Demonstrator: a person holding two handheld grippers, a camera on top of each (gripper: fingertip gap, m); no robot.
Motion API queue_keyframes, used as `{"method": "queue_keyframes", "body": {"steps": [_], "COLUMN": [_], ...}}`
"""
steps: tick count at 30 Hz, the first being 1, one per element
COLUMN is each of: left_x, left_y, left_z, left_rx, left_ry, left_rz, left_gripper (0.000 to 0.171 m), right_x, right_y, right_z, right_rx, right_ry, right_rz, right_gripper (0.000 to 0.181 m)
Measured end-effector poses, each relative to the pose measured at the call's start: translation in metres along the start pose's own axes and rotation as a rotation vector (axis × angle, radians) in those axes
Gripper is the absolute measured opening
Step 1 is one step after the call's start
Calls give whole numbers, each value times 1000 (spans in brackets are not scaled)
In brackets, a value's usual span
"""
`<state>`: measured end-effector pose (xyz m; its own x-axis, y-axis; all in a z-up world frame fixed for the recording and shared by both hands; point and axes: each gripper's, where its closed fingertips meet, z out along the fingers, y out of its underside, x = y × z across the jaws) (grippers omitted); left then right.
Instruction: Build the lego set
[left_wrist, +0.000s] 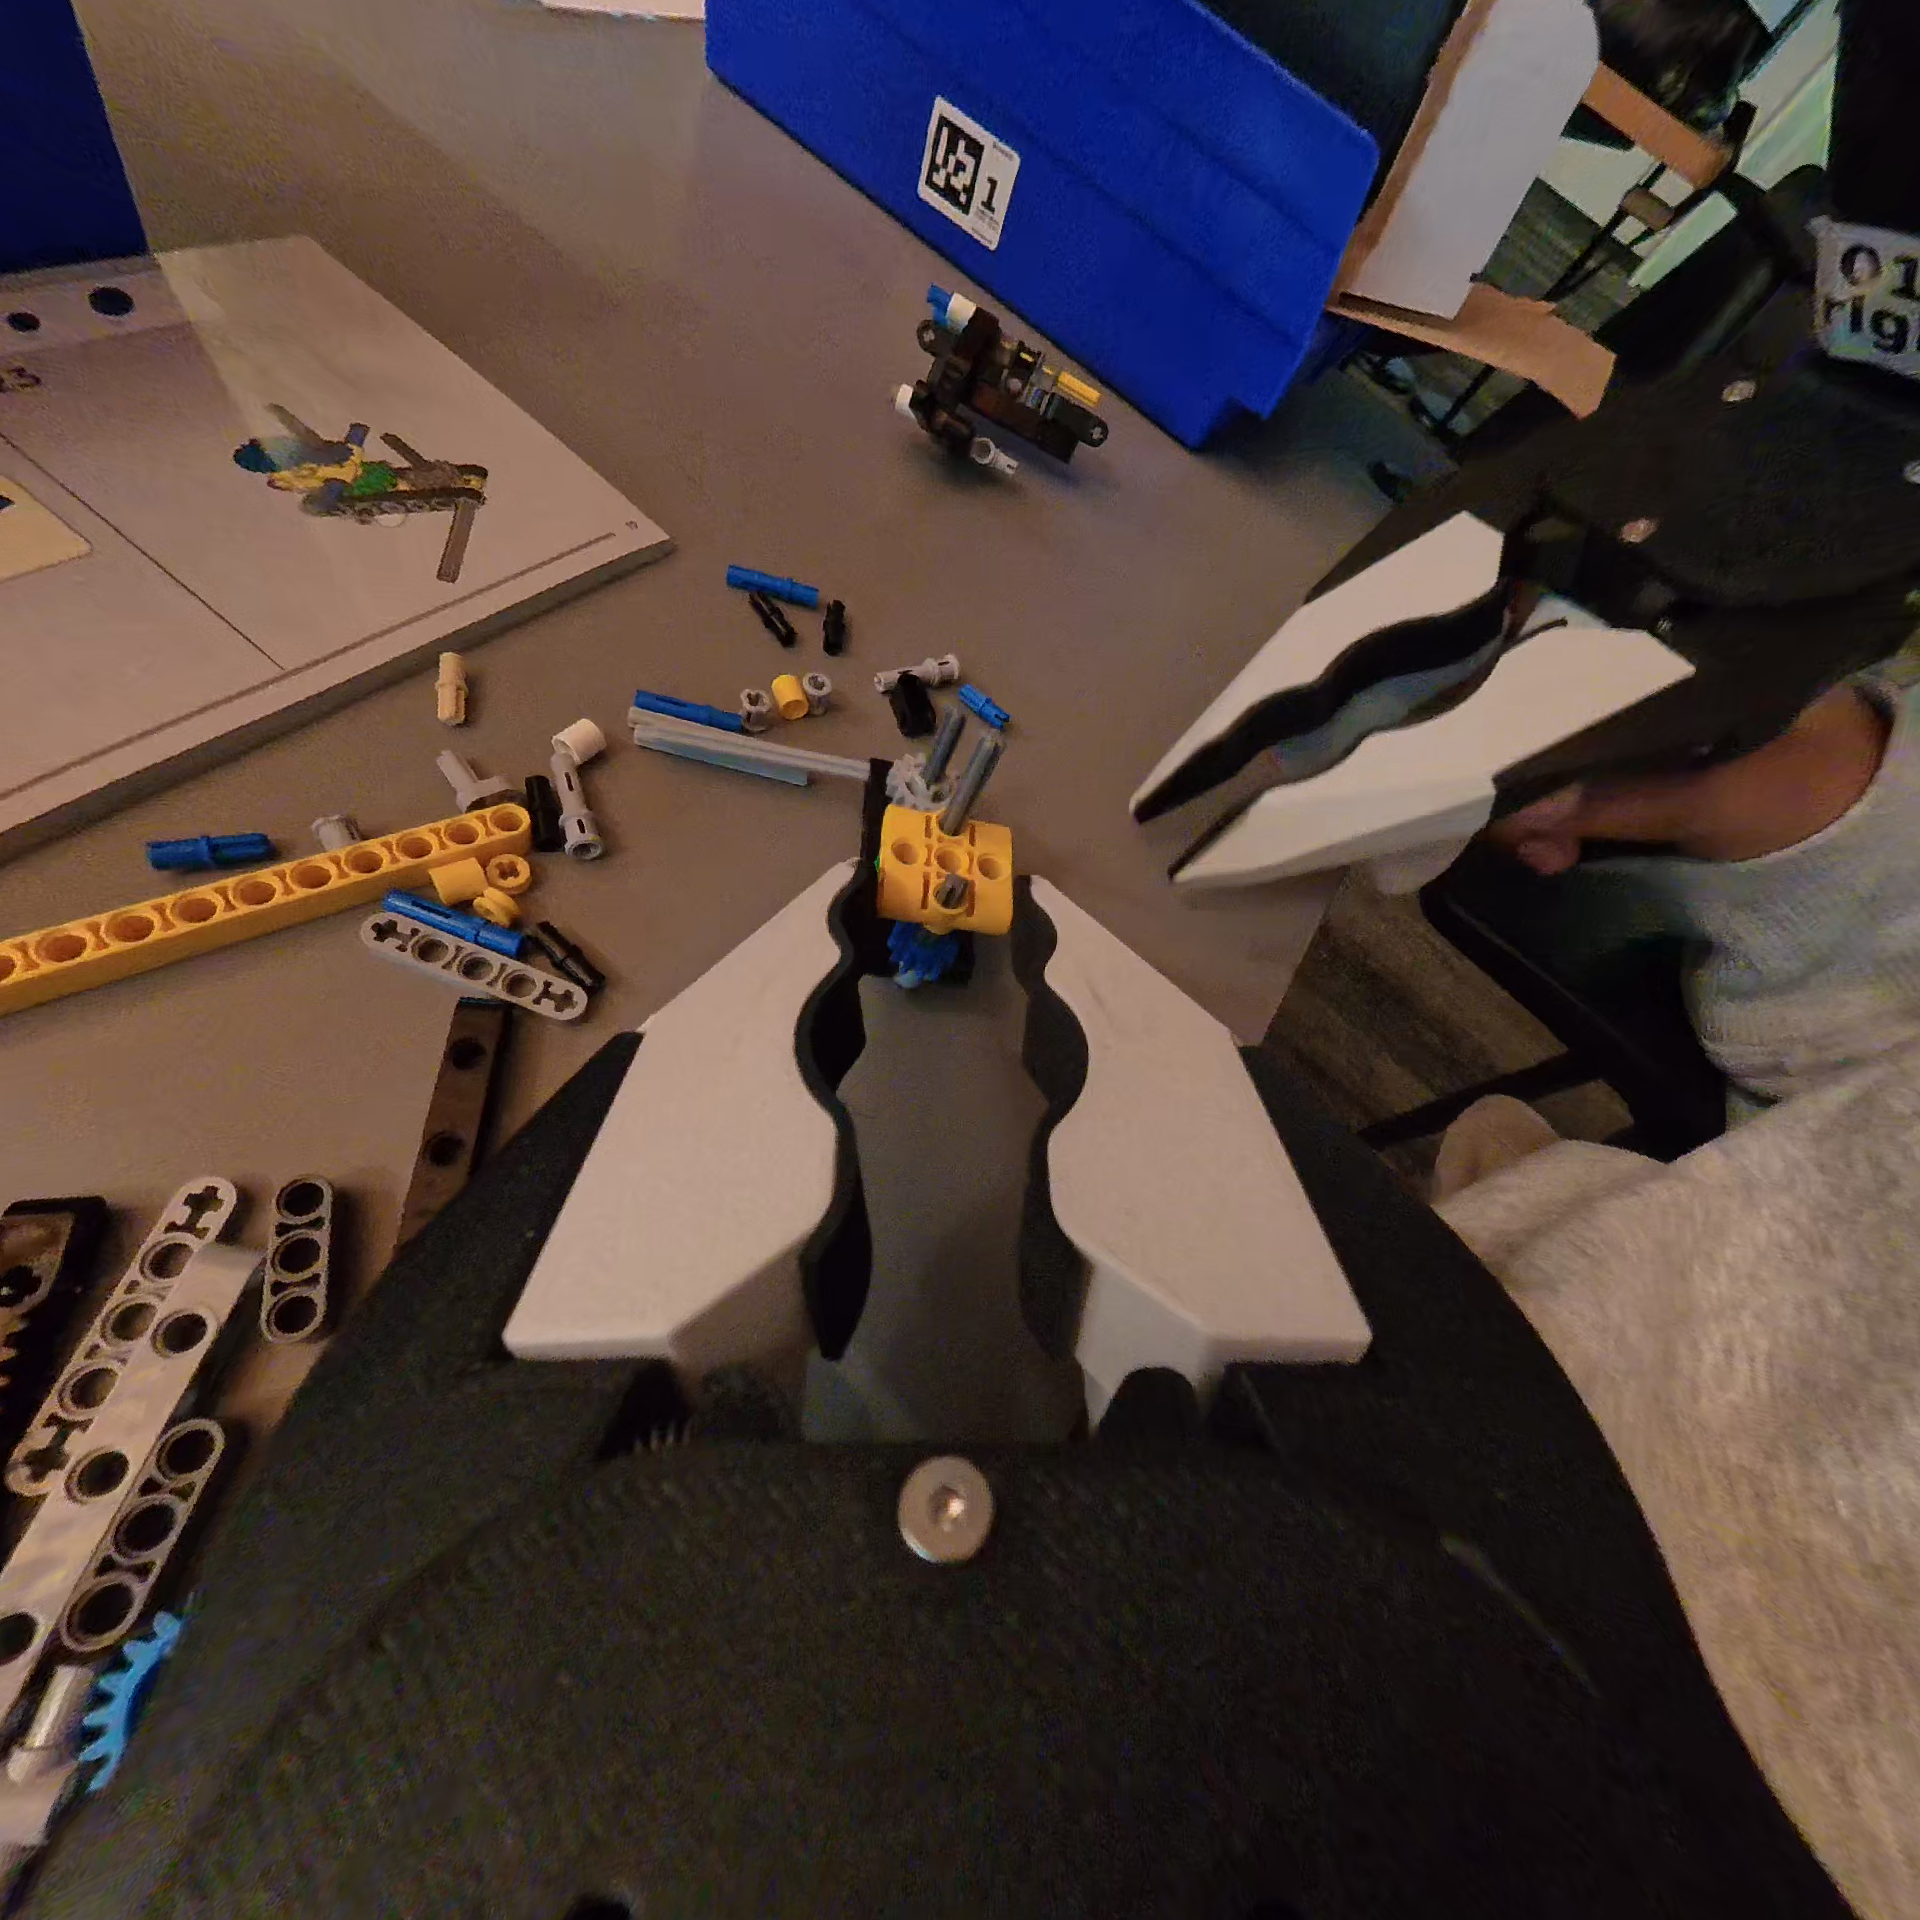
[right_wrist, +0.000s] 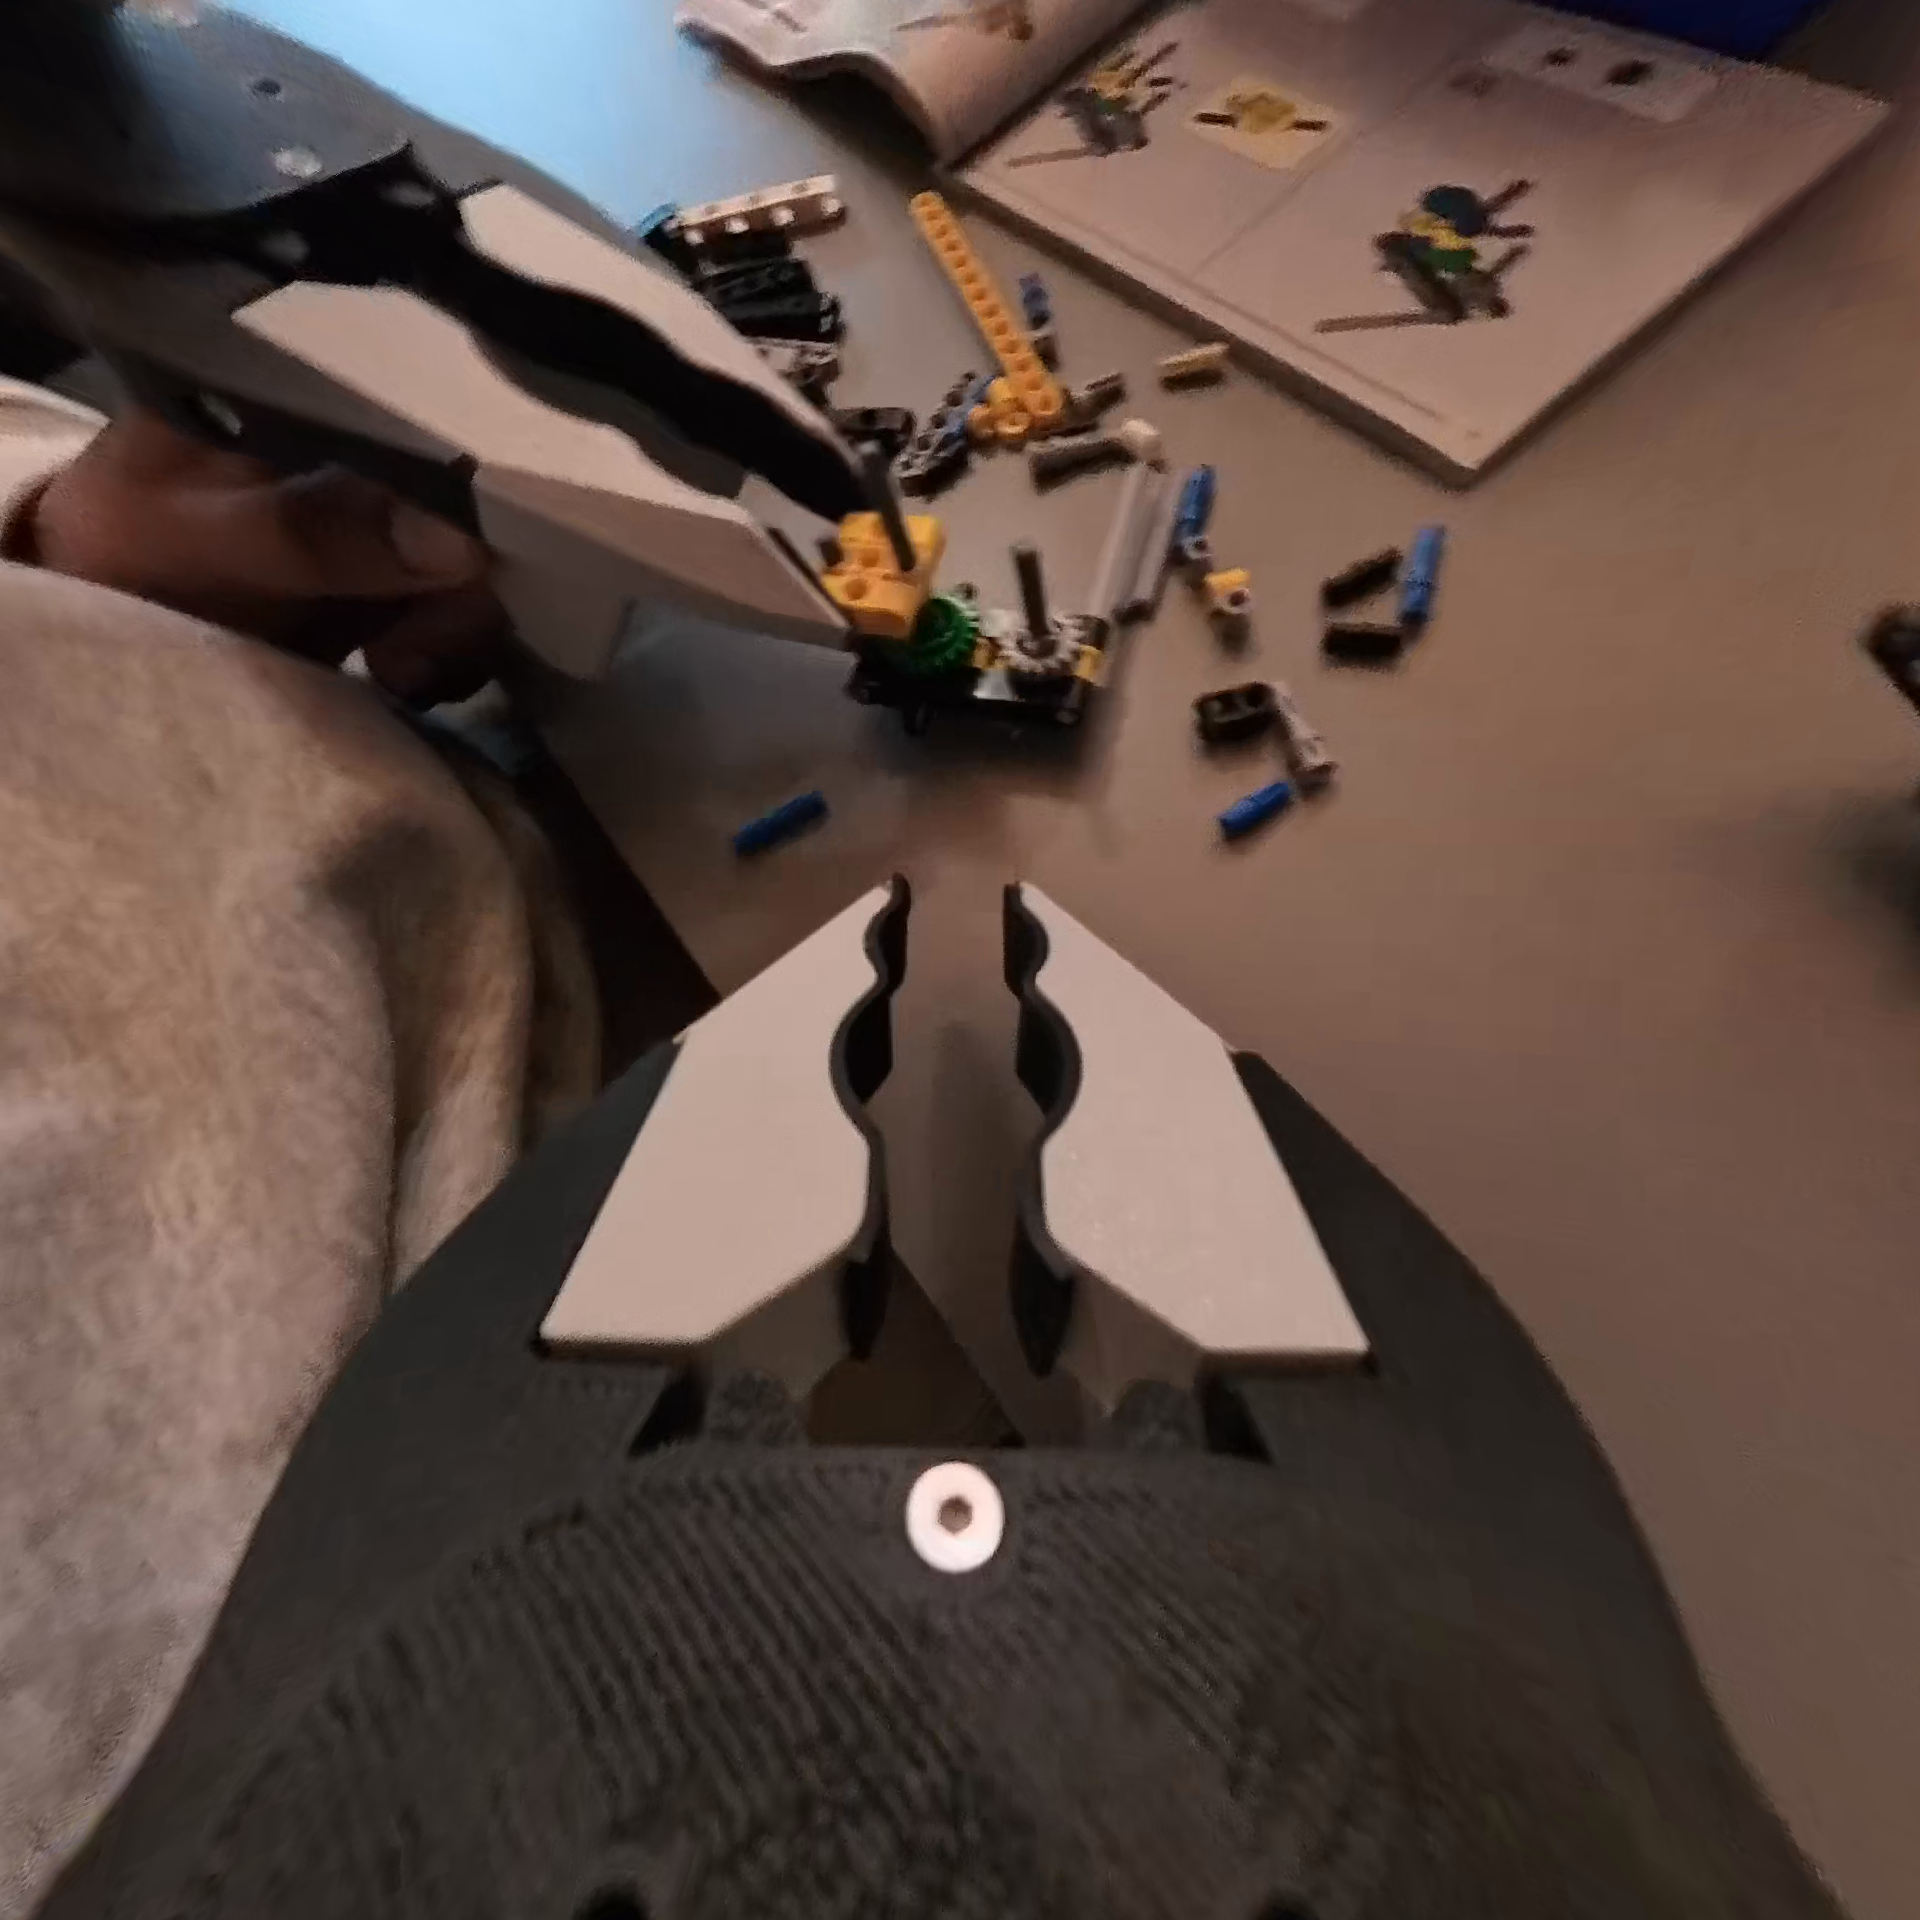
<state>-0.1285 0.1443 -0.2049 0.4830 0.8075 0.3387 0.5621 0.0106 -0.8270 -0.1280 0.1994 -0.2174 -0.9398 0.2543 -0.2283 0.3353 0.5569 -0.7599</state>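
My left gripper (left_wrist: 940, 883) is shut on the yellow block of a small lego assembly (left_wrist: 943, 868). The assembly has grey axles sticking up and a blue gear beneath. In the right wrist view the assembly (right_wrist: 977, 655) rests on the grey table (right_wrist: 1455, 935), with a green gear and a black base, and the left gripper (right_wrist: 847, 561) holds its yellow end. My right gripper (right_wrist: 954, 899) is open with a narrow gap and empty, hovering short of the assembly. It also shows in the left wrist view (left_wrist: 1158, 836), to the right of the assembly.
An open instruction booklet (left_wrist: 260, 499) lies at the far left. A long yellow beam (left_wrist: 260, 894), loose blue, black and grey pins (left_wrist: 769, 587) and grey beams (left_wrist: 125, 1403) are scattered around. A second black assembly (left_wrist: 997, 384) sits before a blue bin (left_wrist: 1039, 187). The table edge (left_wrist: 1288, 987) is near. About 6 cm separates my left fingertips from my right.
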Motion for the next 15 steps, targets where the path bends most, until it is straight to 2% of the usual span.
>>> {"method": "queue_keyframes", "body": {"steps": [4, 9, 15], "left_x": [0, 3, 17], "left_y": [-2, -2, 40], "left_z": [-6, -26, -27], "left_rx": [6, 10, -167], "left_ry": [3, -2, -4], "left_rz": [9, 18, 98], "left_gripper": [31, 35, 27], "right_x": [-21, -18, -11], "right_y": [-4, -4, -9], "right_z": [11, 16, 17], "right_rx": [15, 22, 57], "right_ry": [-75, -54, -22], "right_rz": [-64, -78, -66], "right_gripper": [16, 16, 19]}}
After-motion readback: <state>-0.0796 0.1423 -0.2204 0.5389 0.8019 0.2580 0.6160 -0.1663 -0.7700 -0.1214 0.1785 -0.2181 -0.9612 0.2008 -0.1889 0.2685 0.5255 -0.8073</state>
